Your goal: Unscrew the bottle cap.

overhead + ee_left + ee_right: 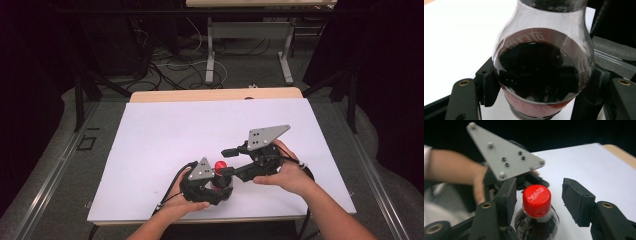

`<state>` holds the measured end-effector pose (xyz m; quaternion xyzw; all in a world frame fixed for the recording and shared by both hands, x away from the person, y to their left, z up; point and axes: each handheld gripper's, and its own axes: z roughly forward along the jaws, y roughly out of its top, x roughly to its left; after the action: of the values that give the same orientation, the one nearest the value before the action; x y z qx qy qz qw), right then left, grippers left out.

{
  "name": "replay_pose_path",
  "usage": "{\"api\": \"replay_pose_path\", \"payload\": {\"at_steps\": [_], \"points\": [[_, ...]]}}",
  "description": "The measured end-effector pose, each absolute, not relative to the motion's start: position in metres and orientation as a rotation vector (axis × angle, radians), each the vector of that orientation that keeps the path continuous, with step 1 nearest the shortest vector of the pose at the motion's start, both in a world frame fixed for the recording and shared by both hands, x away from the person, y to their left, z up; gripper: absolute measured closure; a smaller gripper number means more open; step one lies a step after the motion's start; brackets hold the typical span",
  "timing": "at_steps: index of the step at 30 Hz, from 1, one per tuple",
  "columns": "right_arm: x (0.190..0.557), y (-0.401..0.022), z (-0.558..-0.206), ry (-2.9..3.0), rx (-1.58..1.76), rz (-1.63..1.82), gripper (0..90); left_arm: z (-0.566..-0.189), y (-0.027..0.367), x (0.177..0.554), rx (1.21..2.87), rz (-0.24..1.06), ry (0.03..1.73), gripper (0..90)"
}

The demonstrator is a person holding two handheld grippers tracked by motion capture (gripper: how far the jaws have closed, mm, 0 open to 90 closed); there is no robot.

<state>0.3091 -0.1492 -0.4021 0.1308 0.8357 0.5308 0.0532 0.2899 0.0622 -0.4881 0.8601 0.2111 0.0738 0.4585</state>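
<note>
Where the high view blurs it, red cap (536, 199) between right gripper (537, 202) pads, untouched.

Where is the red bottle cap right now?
The red plastic screw cap sits on the dark cola bottle, between the right tool's open pads in the right gripper view. In the high view it's near the white sheet's front edge, centre.

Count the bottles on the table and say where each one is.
1. A dark-drink bottle with a red cap stands near the table's front edge, clamped by the left gripper. The right gripper's jaws flank the cap without touching.
</note>
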Motion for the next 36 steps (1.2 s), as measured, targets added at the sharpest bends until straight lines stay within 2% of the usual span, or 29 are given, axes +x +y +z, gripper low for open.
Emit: {"api": "replay_pose_path", "payload": {"at_steps": [2, 10, 14, 15, 17, 27, 36], "points": [[0.296, -0.146, -0.407, 2.482, 0.529, 1.6, 46.8, -0.488, 0.062, 0.29, 2.117, 0.185, 0.534, 29.6], [0.278, -0.136, -0.416, 2.347, 0.711, 1.525, 53.3, -0.489, 0.062, 0.29, 2.113, 0.21, 0.545, 29.6], [0.274, -0.131, -0.42, 2.308, 0.747, 1.488, 55.2, -0.489, 0.061, 0.289, 2.126, 0.212, 0.54, 29.6], [0.274, -0.128, -0.422, 2.304, 0.744, 1.485, 59.1, -0.49, 0.06, 0.289, 2.128, 0.207, 0.543, 29.6], [0.273, -0.127, -0.423, 2.298, 0.744, 1.476, 60.1, -0.49, 0.06, 0.288, 2.133, 0.196, 0.544, 29.7], [0.295, -0.139, -0.419, 2.47, 0.528, 1.557, 60.9, -0.488, 0.061, 0.288, 2.129, 0.181, 0.517, 29.7], [0.331, -0.149, -0.414, 2.713, 0.063, 1.654, 60.8, -0.487, 0.058, 0.285, 2.135, 0.158, 0.465, 29.7]]}}
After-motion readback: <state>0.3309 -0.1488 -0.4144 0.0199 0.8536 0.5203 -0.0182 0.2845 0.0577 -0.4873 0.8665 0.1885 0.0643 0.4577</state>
